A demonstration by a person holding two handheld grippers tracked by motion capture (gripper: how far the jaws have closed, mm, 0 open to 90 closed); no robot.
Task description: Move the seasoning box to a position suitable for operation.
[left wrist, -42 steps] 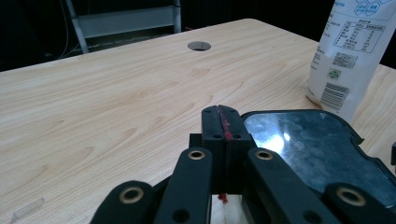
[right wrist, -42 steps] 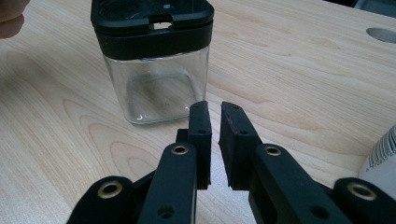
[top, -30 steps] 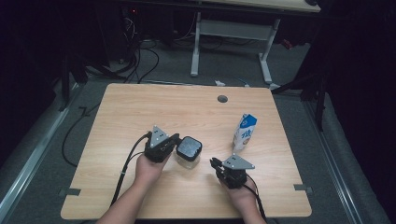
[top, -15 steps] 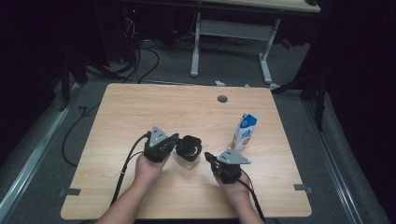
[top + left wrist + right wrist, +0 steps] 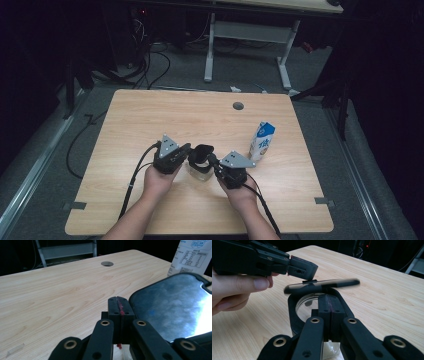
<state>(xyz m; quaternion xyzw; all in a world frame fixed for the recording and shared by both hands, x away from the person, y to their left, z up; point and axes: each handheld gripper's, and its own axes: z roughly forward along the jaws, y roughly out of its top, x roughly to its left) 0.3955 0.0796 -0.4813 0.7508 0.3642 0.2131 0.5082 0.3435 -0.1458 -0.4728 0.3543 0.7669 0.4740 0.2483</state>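
A small clear container (image 5: pixel 198 171) with a black rim (image 5: pixel 293 312) stands on the table between my two grippers. Its glossy black lid (image 5: pixel 202 150) is raised over it and blurred in the right gripper view (image 5: pixel 322 286); in the left gripper view the lid (image 5: pixel 170 307) lies just right of the jaws. My left gripper (image 5: pixel 187 150) is shut, its tip (image 5: pixel 303 268) touching a small tab on the lid. My right gripper (image 5: pixel 212 161) is shut too, its tip (image 5: pixel 328 302) over the rim and under the lid's edge. Whether either pinches anything is hidden.
A blue and white milk carton (image 5: pixel 262 141) stands upright just right of my right hand, also in the left gripper view (image 5: pixel 192 255). A round cable hole (image 5: pixel 238 106) sits near the table's far edge. Cables trail from both grippers toward the front edge.
My right gripper has moved left from beside the carton to the container. The lid now stands tilted up instead of lying flat. My left hand has stayed put.
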